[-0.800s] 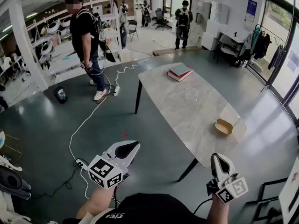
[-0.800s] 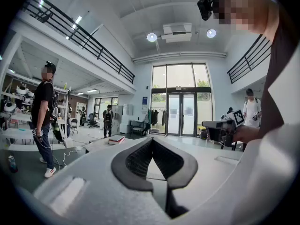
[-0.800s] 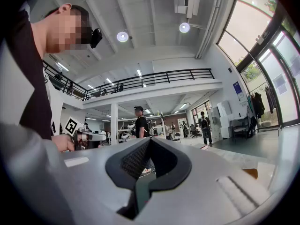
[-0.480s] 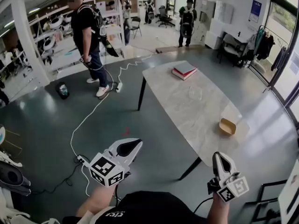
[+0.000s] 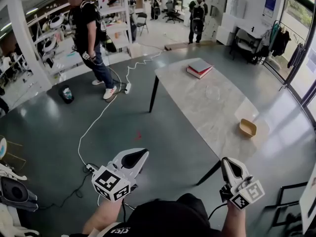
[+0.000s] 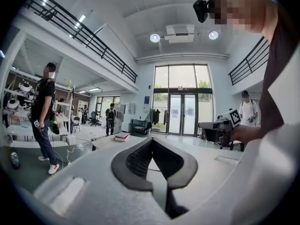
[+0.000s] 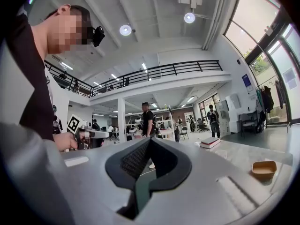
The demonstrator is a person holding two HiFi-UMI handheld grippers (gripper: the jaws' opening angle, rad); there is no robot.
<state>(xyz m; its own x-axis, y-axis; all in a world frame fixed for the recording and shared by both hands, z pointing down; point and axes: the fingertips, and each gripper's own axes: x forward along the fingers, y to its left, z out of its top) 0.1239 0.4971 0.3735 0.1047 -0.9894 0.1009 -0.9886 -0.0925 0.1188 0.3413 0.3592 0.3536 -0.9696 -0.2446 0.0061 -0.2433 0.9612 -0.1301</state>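
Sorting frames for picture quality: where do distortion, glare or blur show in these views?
Head view: wide-angle curves the floor, and window light sheens on the table. Left gripper view: heavy fisheye, black corners, glass doors blown bright. Right gripper view: same fisheye, ceiling lamp flaring, right claw large and soft.

From here I count two grippers: the left gripper and the right gripper. One tabletop carries one stack of books, two as far as I can tell, and one yellow bowl. One white cable crosses the floor. Two people stand clear, a person in black and a person far back; others behind are too small to count.
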